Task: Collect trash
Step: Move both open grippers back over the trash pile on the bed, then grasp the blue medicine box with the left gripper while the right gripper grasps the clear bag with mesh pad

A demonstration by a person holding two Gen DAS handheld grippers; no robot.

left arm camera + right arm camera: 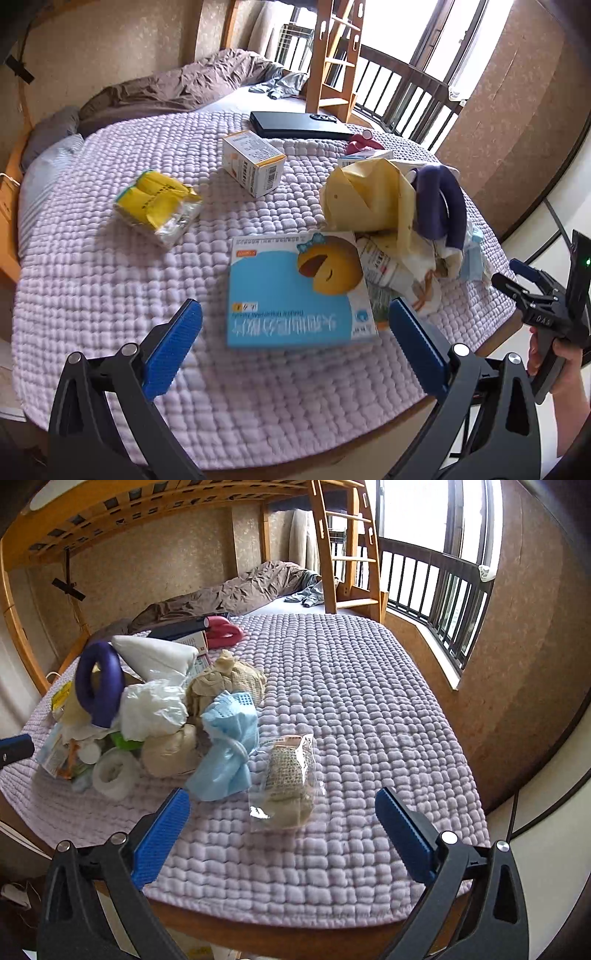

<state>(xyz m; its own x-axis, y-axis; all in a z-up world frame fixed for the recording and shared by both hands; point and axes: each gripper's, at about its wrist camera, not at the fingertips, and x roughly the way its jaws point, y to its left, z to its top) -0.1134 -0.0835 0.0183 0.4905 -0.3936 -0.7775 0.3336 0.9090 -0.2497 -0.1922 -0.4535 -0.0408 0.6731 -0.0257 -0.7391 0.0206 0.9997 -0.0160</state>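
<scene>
Hovering over the lilac quilted bedspread [369,709], the right gripper [282,825] is standing wide open and empty, a crumpled clear plastic wrapper [288,779] lying between its blue pads. The left gripper [295,341] is gaping open too, above a light-blue cardboard medicine box [295,291] beside the trash heap.

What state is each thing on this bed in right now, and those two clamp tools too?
Left gripper: open, empty.
Right gripper: open, empty.
Blue box: closed, lying flat.
White box: closed, on its side.
Yellow packet: torn open, crumpled.
Blue face mask: crumpled.
Clear bag: lying flat, apart from the pile.
Black laptop: shut.
</scene>
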